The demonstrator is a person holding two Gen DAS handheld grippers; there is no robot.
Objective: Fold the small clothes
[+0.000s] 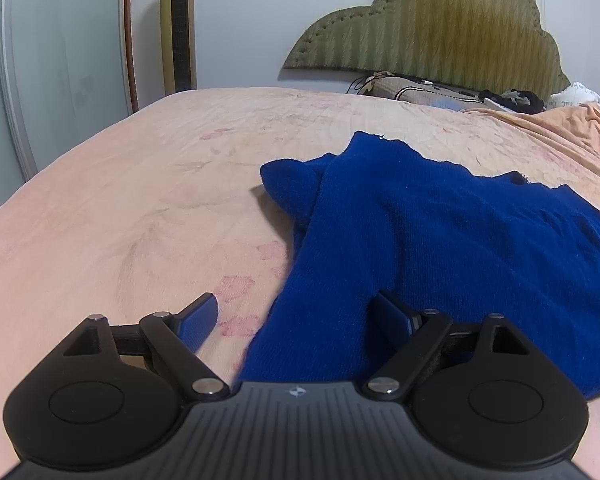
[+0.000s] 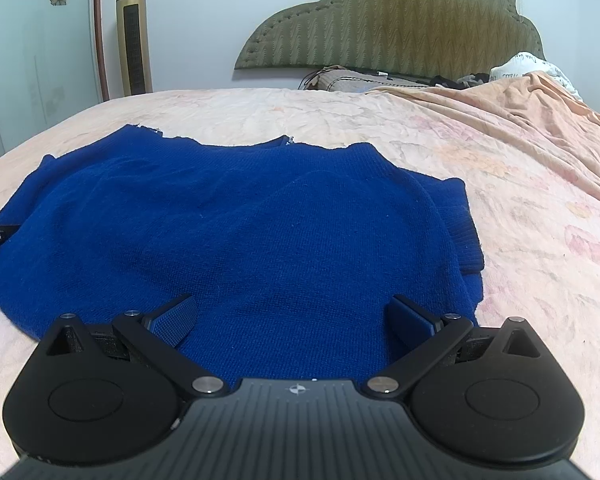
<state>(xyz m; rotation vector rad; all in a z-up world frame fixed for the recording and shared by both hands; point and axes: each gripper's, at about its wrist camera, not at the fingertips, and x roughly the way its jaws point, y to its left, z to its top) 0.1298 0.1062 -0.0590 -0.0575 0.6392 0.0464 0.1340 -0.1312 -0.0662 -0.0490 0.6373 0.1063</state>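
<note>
A bed covered by a peach floral sheet fills both views, with an olive headboard against the wall and a gold tower fan at the far left corner. A blue sweater is spread flat on the sheet, its sleeves folded in over the body. The right gripper is held over the sweater's near hem, jaws spread wide, nothing gripped. The left gripper is seen at the sweater's left edge, jaws wide apart, one finger over the sheet, the other over the knit, nothing clamped.
</note>
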